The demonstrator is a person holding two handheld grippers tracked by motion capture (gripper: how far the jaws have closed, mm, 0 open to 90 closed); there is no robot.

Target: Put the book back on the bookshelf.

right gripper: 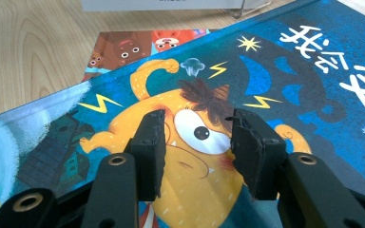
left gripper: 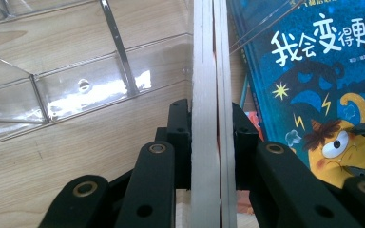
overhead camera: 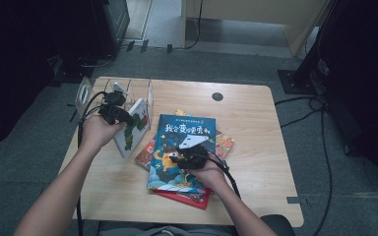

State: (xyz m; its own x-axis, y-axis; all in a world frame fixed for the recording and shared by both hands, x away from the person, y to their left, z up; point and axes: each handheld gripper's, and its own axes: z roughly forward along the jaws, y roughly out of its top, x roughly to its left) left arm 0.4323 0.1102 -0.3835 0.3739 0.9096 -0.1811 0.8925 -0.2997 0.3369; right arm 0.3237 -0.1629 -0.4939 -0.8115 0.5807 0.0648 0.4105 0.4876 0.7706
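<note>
- The left tongs point(overhead camera: 114, 112) are gripping a thin white book point(overhead camera: 130, 129) by its edge; in the left gripper view the jaws are pressing on both sides of the book's pale edge point(left gripper: 209, 95), which is running straight up between them.
- The white book is standing on edge on the wooden counter point(overhead camera: 256, 123), leaning slightly, with green leaf art showing on its cover.
- Just beyond and to the left of the left tongs a clear acrylic book rack point(left gripper: 81, 88) is sitting on the counter, its dividers rising upright; the held book is standing right beside one of them.
- The right tongs point(right gripper: 197, 152) are hovering with jaws spread apart, holding nothing, directly over the blue book point(overhead camera: 182, 147).
- Between the spread jaws the blue book's yellow one-eyed monster point(right gripper: 195, 142) is showing; whether the jaw tips are touching the cover cannot be told.
- The blue book is lying flat, cover up, on top of a stack, just to the right of the left tongs.
- A red book point(overhead camera: 197, 199) is peeking out beneath the blue one, on the near side of the right tongs.
- Another book with cartoon animal faces point(right gripper: 138, 47) is showing beyond the right tongs, under the blue book's far-left edge.
</note>
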